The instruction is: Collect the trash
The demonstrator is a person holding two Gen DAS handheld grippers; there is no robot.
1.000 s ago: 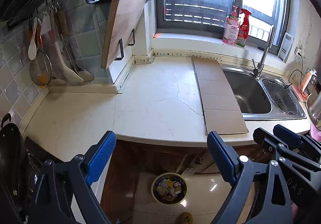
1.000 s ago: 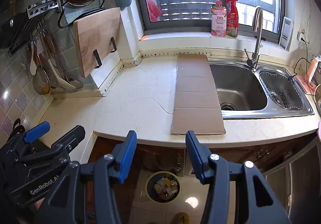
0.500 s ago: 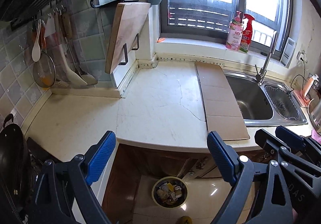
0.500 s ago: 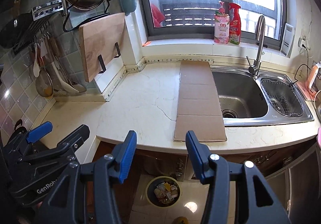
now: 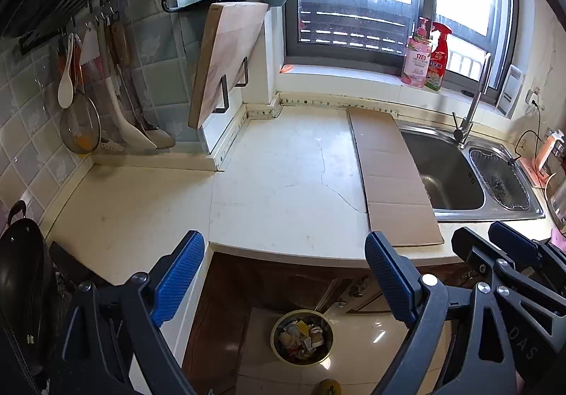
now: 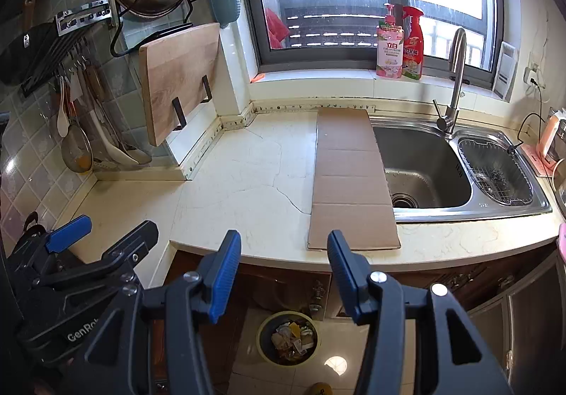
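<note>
A round trash bin (image 5: 301, 336) full of scraps stands on the floor below the counter edge; it also shows in the right wrist view (image 6: 287, 336). My left gripper (image 5: 284, 269) is open and empty, held in the air in front of the counter. My right gripper (image 6: 284, 269) is open and empty beside it. Each gripper shows in the other's view: the right gripper (image 5: 509, 253) at the right edge, the left gripper (image 6: 102, 235) at the left. A flattened cardboard strip (image 5: 391, 179) lies on the white counter (image 5: 283, 182) next to the sink; it also shows in the right wrist view (image 6: 350, 179).
A steel double sink (image 6: 456, 168) with a faucet (image 6: 454, 76) is at the right. A cutting board (image 6: 177, 80) and hanging utensils (image 5: 106, 94) line the left wall. Two bottles (image 6: 399, 41) stand on the window sill. A black pan (image 5: 21, 281) is at the far left.
Both grippers have pulled back and up from the counter, so the counter and bin look farther off. Both stay open and empty.
</note>
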